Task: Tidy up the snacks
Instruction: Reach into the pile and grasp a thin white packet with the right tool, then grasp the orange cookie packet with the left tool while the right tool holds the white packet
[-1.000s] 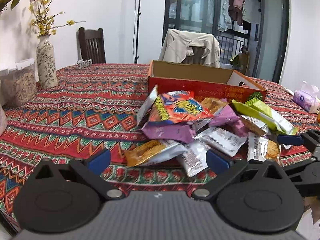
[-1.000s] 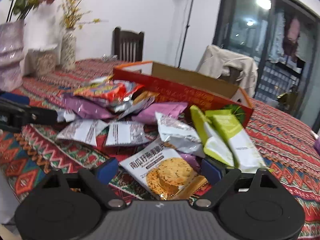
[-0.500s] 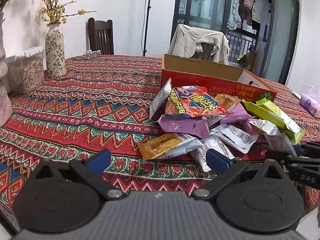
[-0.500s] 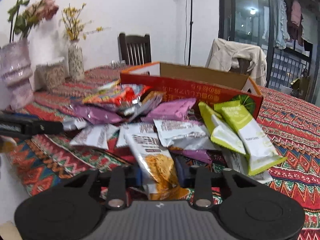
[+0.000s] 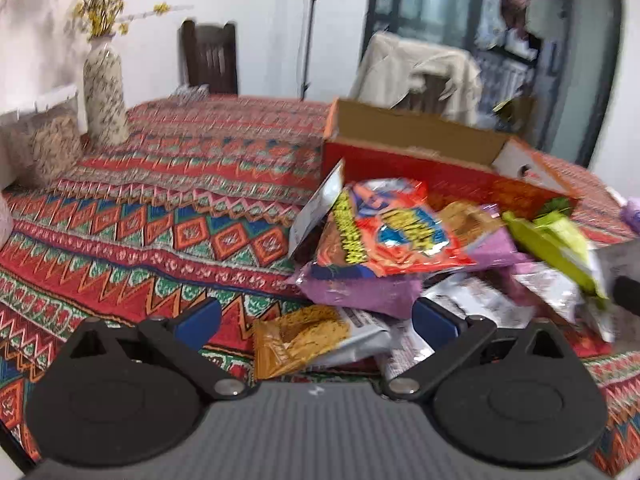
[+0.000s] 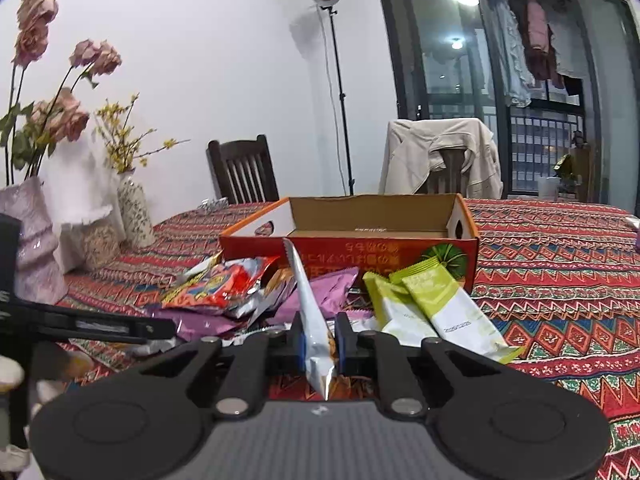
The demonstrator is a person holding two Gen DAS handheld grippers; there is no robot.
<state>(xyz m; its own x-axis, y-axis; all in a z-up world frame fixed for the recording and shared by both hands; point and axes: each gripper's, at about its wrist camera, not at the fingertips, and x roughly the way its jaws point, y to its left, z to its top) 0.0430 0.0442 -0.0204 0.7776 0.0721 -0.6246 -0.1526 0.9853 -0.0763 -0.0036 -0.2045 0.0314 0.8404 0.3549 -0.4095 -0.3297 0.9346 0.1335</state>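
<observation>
- Left wrist view: the left tongs (image 5: 316, 316) stand spread wide, their blue pads apart with nothing pinched between them.
- Just ahead of them an orange cracker packet (image 5: 298, 338) lies flat on the surface (image 5: 160, 208), which is covered with a red zigzag-patterned cloth.
- Behind that packet the snack pile is heaped: a purple packet (image 5: 356, 290) at the bottom, a red and blue chip bag (image 5: 384, 232) lying on top of it, and silver packets (image 5: 476, 304) to the right.
- Lime-green packets (image 5: 556, 240) sit at the right edge of the pile; this side of the picture is blurred.
- The open red cardboard box (image 5: 420, 148) stands just behind the pile, its inside bare as far as can be seen.
- A speckled vase (image 5: 105, 92) with yellow twigs stands far left, near a clear container (image 5: 44, 140).
- Right wrist view: the right tongs (image 6: 319, 342) are pressed together, pinching a silver snack packet (image 6: 310, 312), which stands on edge and tilts, its serrated end up and raised above the pile.
- Two lime-green packets (image 6: 432, 312) lie just to the right of the tongs, leaning toward the box (image 6: 360, 236).
- The red chip bag (image 6: 224, 286) and purple packets (image 6: 328, 290) lie to the left and behind the held packet.
- The other gripper's black arm (image 6: 88, 326) reaches in from the left edge, low over the surface (image 6: 560, 280).
- A pale vase with dried pink roses (image 6: 32, 248) stands at the far left; a chair draped with a beige jacket (image 6: 440, 156) stands behind the box.
</observation>
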